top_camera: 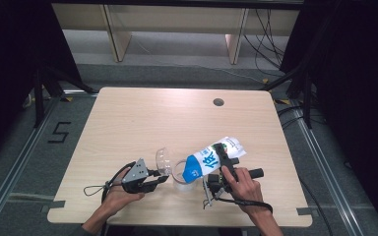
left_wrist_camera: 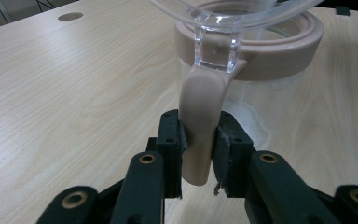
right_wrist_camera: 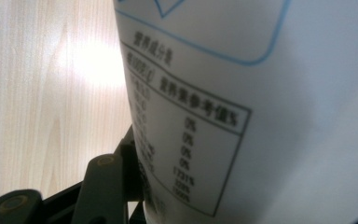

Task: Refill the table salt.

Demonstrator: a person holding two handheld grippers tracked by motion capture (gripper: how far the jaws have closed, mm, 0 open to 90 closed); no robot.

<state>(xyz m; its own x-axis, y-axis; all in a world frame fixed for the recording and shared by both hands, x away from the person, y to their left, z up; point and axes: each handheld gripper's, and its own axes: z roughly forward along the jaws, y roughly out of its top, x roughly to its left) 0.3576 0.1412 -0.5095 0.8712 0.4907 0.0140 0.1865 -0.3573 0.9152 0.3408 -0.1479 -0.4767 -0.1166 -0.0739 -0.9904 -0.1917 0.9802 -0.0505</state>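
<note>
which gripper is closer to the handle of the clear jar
Left. The left gripper is clamped on the jar's beige handle. The right gripper holds the blue and white pouch tilted over the jar, on the side away from the handle.

The table [top_camera: 128, 128] is showing pale beige wood grain, with a dark grey round hole [top_camera: 218, 102] near its far edge. The bag [top_camera: 211, 160] is showing white with a blue panel bearing white characters and a touch of green at its far end; black printed text is running across its white side. The jar [left_wrist_camera: 261, 60] is showing clear, with a pinkish-beige rim and handle [left_wrist_camera: 200, 126]. Both grippers' jaws are showing black
</note>
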